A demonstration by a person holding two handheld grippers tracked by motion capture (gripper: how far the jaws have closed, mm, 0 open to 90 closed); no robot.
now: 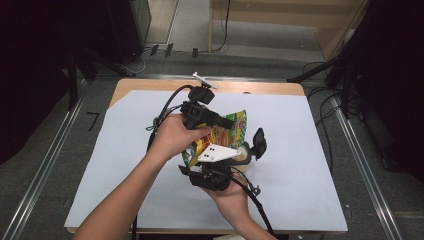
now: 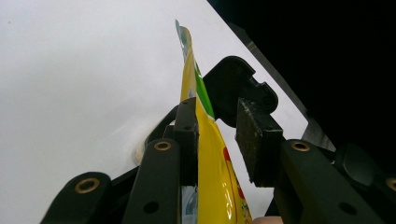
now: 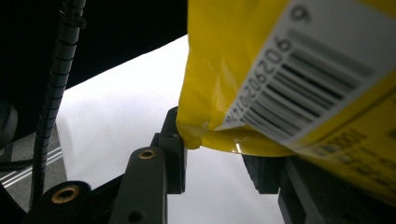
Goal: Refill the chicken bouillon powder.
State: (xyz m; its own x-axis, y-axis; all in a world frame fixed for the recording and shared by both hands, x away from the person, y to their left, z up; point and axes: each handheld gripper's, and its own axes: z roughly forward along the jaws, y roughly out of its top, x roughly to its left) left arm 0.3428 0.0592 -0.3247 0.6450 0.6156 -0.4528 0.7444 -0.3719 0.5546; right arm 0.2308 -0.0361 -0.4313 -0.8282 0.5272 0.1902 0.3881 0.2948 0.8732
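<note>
A glossy yellow-and-green plastic snack pouch (image 1: 227, 132) is held up above the middle of the white-covered counter (image 1: 300, 165), the left tool (image 2: 219, 135) and right tool (image 3: 219, 163) each partly closed around it, setting-down evidently left.

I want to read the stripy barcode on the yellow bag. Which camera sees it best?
The right gripper view: the barcode on the yellow bag is close and sharp. The high view shows the bag's colourful front; the left gripper view shows its thin edge.
</note>
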